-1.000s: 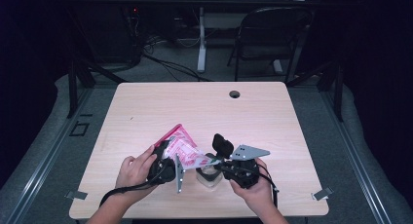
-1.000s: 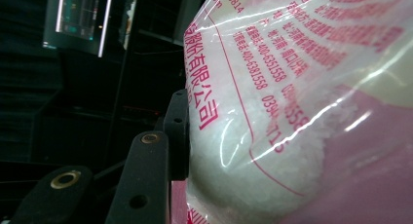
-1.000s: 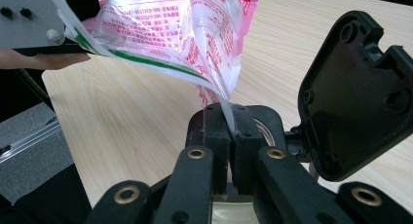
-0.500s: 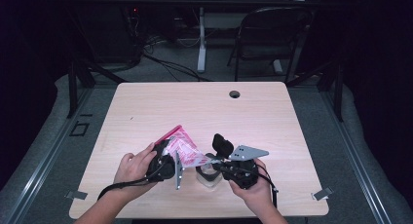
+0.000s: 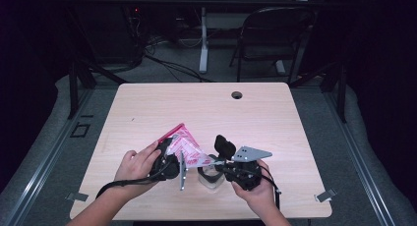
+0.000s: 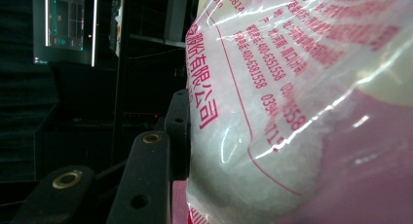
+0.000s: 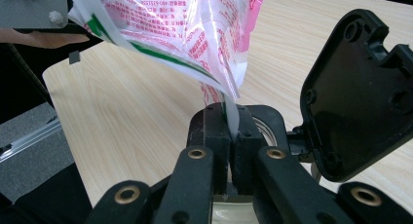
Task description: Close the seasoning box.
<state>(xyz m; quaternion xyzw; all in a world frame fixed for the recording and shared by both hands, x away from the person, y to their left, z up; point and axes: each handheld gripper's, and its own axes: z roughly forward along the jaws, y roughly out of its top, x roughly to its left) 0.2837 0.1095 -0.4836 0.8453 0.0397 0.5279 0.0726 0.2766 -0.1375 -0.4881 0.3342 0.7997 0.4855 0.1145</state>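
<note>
A pink-and-clear plastic bag (image 5: 186, 148) of white grains hangs over the table's front, held between both grippers. My left gripper (image 5: 177, 155) is shut on the bag's full body (image 6: 292, 112); one black finger (image 6: 178, 131) presses its side, and the other finger is hidden behind the bag. My right gripper (image 7: 229, 121) is shut on a thin corner of the bag (image 7: 195, 34). Under that corner stands a small clear jar (image 5: 210, 177) with its black flip lid (image 5: 225, 145) (image 7: 360, 92) standing open.
The light wooden table (image 5: 206, 108) has a cable hole (image 5: 237, 95) near its far edge. A folding chair (image 5: 273, 34) and a desk leg (image 5: 203, 44) stand on the floor behind it. Each hand's cable trails off the near edge.
</note>
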